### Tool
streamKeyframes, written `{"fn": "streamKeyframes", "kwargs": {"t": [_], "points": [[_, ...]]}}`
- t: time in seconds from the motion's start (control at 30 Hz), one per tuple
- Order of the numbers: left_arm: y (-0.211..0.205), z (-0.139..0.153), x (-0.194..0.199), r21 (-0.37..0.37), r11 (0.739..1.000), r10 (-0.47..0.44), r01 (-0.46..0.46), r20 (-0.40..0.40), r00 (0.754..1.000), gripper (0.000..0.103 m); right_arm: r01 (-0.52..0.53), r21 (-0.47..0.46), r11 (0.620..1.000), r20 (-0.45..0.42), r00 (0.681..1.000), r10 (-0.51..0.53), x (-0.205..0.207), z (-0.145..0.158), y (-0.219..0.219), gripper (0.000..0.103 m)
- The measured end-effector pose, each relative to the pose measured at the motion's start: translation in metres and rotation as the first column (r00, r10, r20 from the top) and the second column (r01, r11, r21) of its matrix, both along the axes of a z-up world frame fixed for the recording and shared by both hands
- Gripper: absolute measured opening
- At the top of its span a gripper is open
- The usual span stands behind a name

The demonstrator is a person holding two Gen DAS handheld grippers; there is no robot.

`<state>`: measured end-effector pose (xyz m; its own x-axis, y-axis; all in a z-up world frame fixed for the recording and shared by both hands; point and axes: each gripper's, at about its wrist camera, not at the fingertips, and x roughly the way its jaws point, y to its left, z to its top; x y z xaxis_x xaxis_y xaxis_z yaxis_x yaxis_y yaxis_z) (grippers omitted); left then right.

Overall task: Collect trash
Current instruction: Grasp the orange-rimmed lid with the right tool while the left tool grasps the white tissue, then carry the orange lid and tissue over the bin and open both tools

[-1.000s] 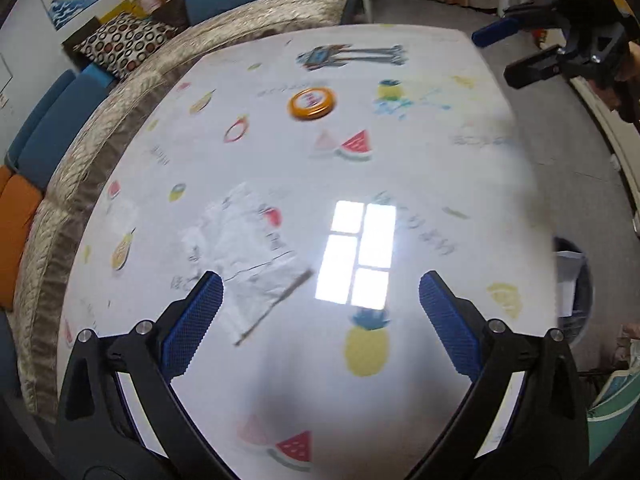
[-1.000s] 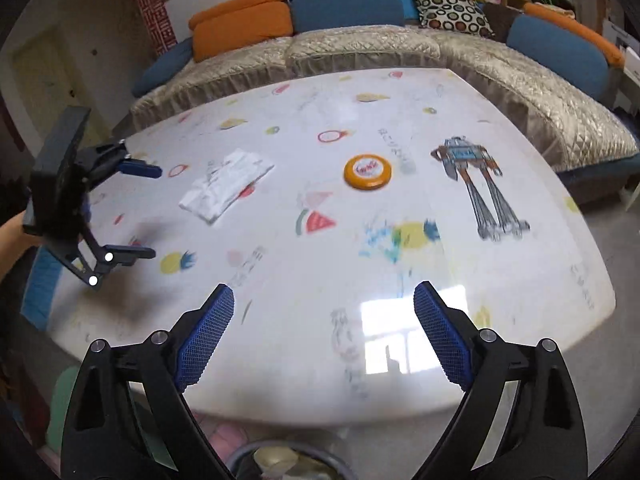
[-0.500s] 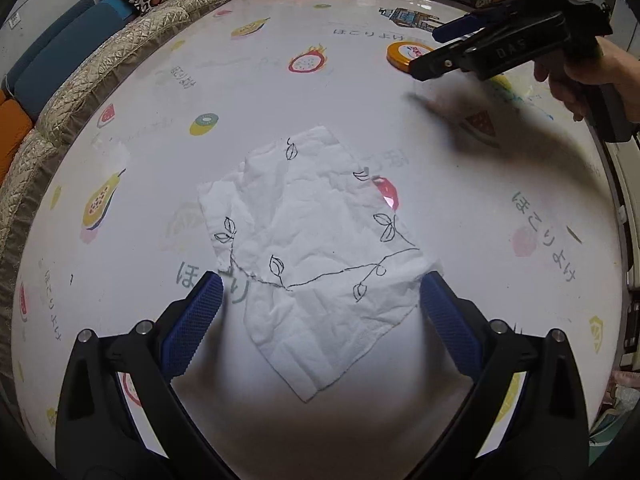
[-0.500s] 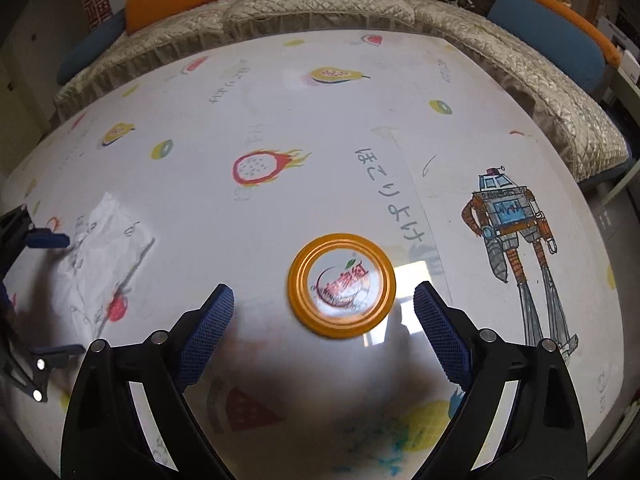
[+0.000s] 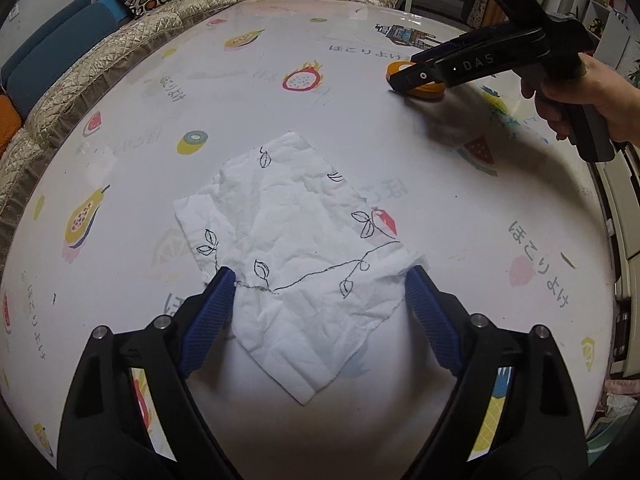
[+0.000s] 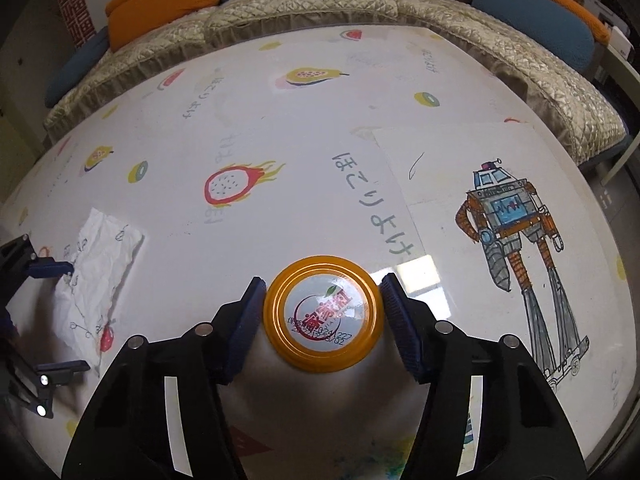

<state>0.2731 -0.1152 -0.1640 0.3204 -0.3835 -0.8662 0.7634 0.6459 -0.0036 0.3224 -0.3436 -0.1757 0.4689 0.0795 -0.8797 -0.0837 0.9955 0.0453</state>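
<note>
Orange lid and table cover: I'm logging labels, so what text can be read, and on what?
"DAS": side of the right claw.
"ほこりよけ": repeated on the table cover.
Orange lid: red characters and a date code, too blurred to read.

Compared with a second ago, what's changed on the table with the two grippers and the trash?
Both grippers came down to the table. The left gripper now straddles the crumpled tissue, its jaws just closing and bunching the paper's edges. The right gripper dropped over the orange lid, its jaws closing until the pads sit against its rim. Tissue and lid lie where they were on the fruit-print tablecloth; neither is lifted.
</note>
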Motion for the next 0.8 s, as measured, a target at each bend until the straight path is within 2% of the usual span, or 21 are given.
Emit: {"fn": "streamKeyframes", "kwargs": {"t": [0.07, 0.13, 0.2, 0.23, 0.5, 0.8], "points": [[-0.001, 0.003, -0.004, -0.008, 1.0, -0.014, 0.014, 0.008, 1.0, 0.059, -0.016, -0.017, 1.0, 0.002, 1.0, 0.016, -0.005, 0.0, 0.002, 0.06], [-0.002, 0.006, -0.006, -0.011, 1.0, -0.02, 0.02, 0.008, 1.0, 0.026, -0.034, -0.022, 0.999, 0.003, 0.999, 0.034, -0.01, 0.0, 0.004, 0.06], [-0.001, 0.006, -0.004, -0.009, 1.0, -0.004, 0.003, -0.004, 1.0, 0.017, -0.031, 0.006, 0.999, 0.001, 1.0, 0.031, -0.016, 0.001, 0.001, 0.06], [0.0, 0.006, -0.004, -0.009, 1.0, 0.0, 0.0, -0.01, 1.0, 0.008, -0.031, 0.015, 0.999, 0.001, 1.0, 0.031, -0.019, 0.002, 0.0, 0.06], [-0.009, 0.012, -0.029, 0.03, 0.999, -0.043, 0.043, 0.009, 0.999, 0.005, -0.056, 0.031, 0.998, -0.012, 0.998, 0.057, -0.042, 0.008, -0.007, 0.06], [-0.02, 0.041, -0.058, 0.043, 0.996, -0.085, 0.083, 0.046, 0.995, 0.005, -0.088, 0.052, 0.995, 0.015, 0.996, 0.087, -0.079, 0.038, -0.01, 0.06]]}}
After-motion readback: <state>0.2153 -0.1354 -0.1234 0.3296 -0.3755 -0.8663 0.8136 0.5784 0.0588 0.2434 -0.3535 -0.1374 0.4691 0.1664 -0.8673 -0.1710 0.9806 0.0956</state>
